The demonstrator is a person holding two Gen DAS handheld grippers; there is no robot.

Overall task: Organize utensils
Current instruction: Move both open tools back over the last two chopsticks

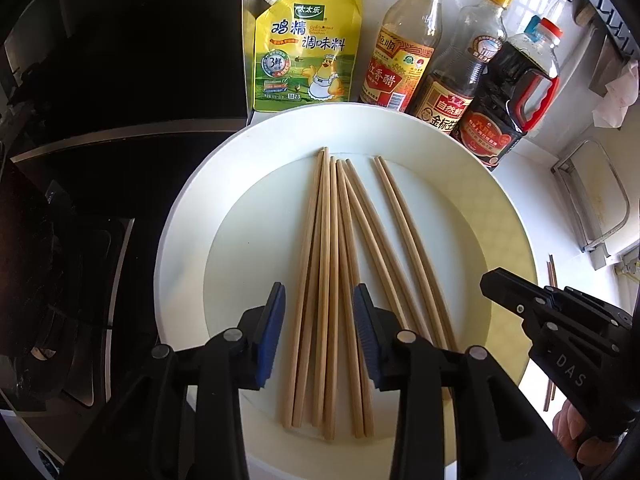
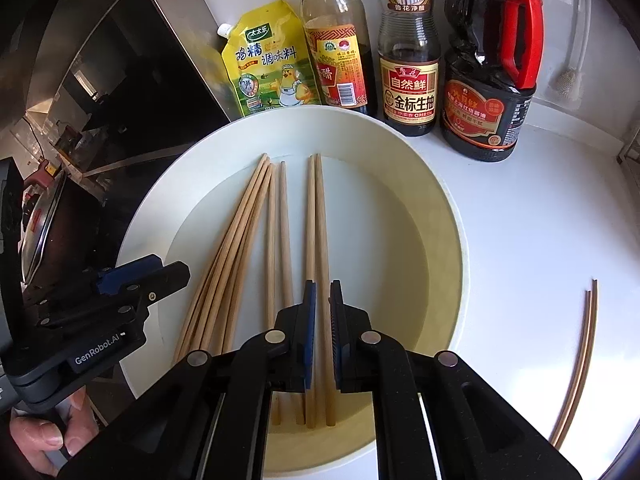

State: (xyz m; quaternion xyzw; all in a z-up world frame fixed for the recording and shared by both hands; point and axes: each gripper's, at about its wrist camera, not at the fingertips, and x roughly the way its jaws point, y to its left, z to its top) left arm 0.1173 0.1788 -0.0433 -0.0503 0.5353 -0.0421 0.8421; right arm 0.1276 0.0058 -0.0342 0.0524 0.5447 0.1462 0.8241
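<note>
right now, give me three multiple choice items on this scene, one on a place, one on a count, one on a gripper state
1. Where do the two stray chopsticks lie?
A. on the white counter, right of the plate
B. in the plate
C. against the bottles

2. How many chopsticks lie in the white plate?
A. four
B. eight
C. twelve

3. How does the left gripper stand?
A. shut on a bottle
B. open over the chopstick bundle
C. out of view

Key: 1 A, the pair rests on bare counter outside the rim. 2 B, eight tips show at the far end. 3 B, a wide gap separates its blue pads.
</note>
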